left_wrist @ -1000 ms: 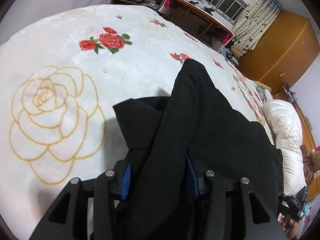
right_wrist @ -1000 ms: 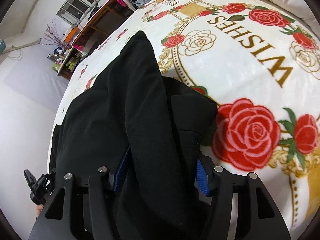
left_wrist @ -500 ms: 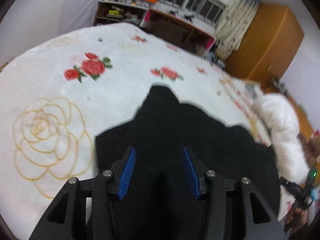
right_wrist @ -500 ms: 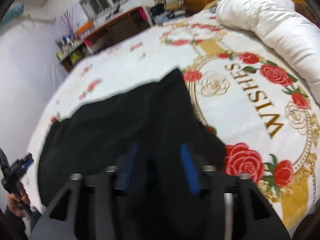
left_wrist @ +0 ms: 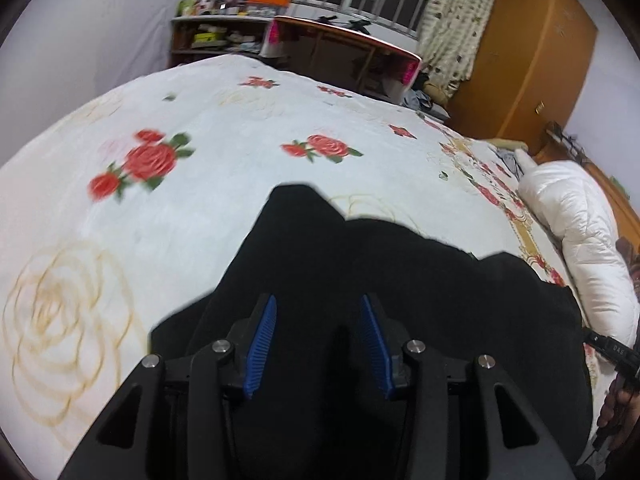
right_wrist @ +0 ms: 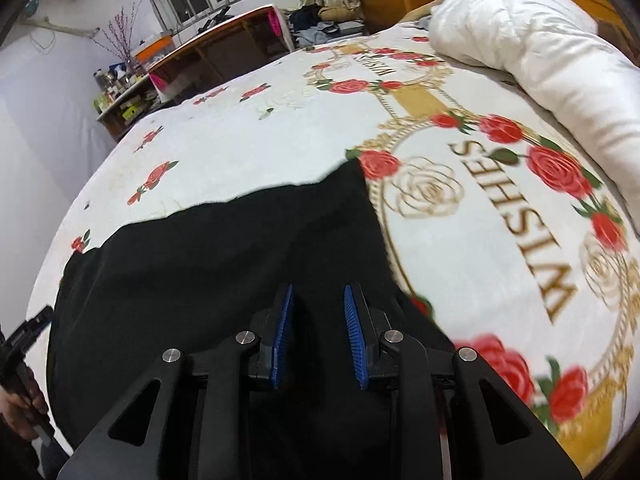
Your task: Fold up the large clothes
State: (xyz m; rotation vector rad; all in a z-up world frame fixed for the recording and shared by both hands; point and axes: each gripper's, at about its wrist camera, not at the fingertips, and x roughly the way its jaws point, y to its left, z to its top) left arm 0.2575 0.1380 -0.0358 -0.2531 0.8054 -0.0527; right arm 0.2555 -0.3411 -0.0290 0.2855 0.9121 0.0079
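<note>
A black garment (left_wrist: 380, 264) lies spread on the rose-printed bed blanket (left_wrist: 200, 200), one pointed corner reaching toward the far side. My left gripper (left_wrist: 318, 300) hovers over its near part; the blue pads stand apart, the jaws are closing, and no cloth is pinched between them. In the right wrist view the same garment (right_wrist: 224, 248) covers the left half of the blanket (right_wrist: 280, 136). My right gripper (right_wrist: 318, 287) hangs above its right edge, jaws closing with a narrow gap and nothing pressed between the pads.
A rolled white duvet (left_wrist: 576, 236) (right_wrist: 540, 40) lies along one side of the bed. Beyond the bed stand a desk (left_wrist: 344, 52), a cluttered shelf (left_wrist: 216, 36) and an orange wardrobe (left_wrist: 532, 52). A hand with the other gripper shows at each frame's edge (left_wrist: 616, 360) (right_wrist: 24, 344).
A fold of the black garment ran through both grippers' jaws a second ago; both have let it go and drawn back and up. The cloth now lies flatter, and the right jaws have narrowed.
</note>
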